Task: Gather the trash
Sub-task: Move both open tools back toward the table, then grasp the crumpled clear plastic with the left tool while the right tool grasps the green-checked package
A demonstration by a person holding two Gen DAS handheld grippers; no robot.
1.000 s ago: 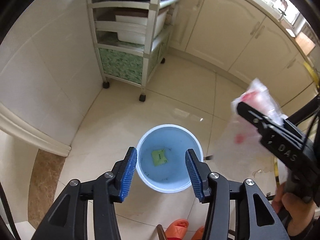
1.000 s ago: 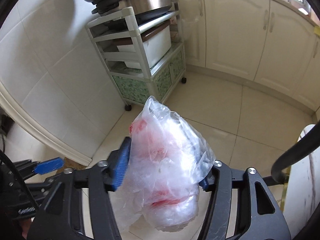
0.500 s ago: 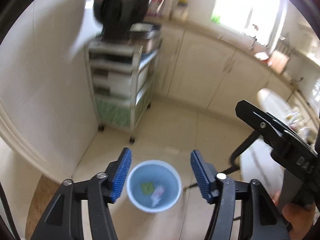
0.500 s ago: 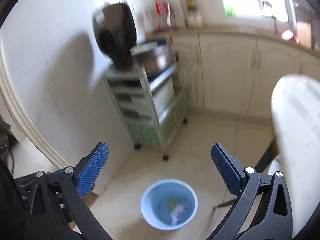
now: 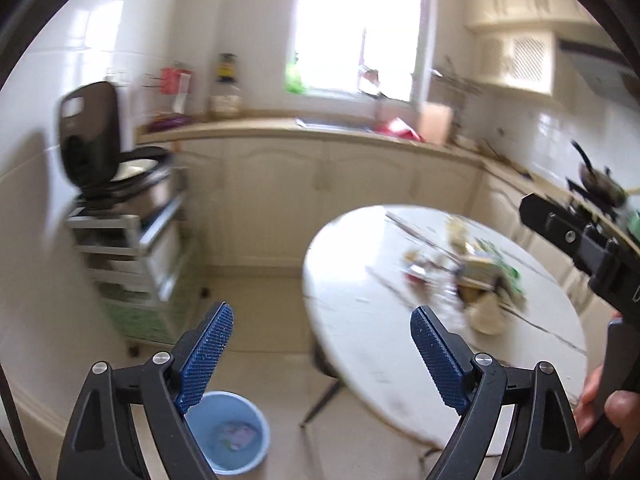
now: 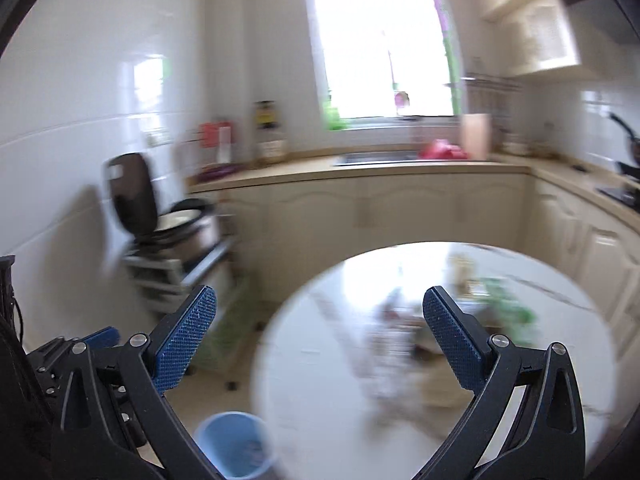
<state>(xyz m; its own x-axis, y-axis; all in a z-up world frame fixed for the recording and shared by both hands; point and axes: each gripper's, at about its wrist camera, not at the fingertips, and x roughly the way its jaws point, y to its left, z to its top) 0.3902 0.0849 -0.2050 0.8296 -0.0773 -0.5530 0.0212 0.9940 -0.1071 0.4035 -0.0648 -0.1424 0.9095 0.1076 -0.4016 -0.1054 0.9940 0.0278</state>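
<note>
Sunlit window (image 5: pixel 356 28) above cream cabinets (image 5: pixel 320 184); round, seemingly marble table (image 5: pixel 360 300).

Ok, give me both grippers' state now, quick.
Left gripper: jaws opening, nothing between them.
Right gripper: wide open, empty.

In the left wrist view the bin (image 5: pixel 228 442) stands on the floor (image 5: pixel 276 292) just below the left finger, holding some trash (image 5: pixel 238 434), and the tabletop (image 5: pixel 360 320) spreads beyond and to the right of the right finger with a heap of litter (image 5: pixel 468 276) on it. The shelf cart (image 5: pixel 128 256) stands left of the fingers against the wall, a cooker (image 5: pixel 132 184) on top. Behind both runs the counter (image 5: pixel 320 130).
</note>
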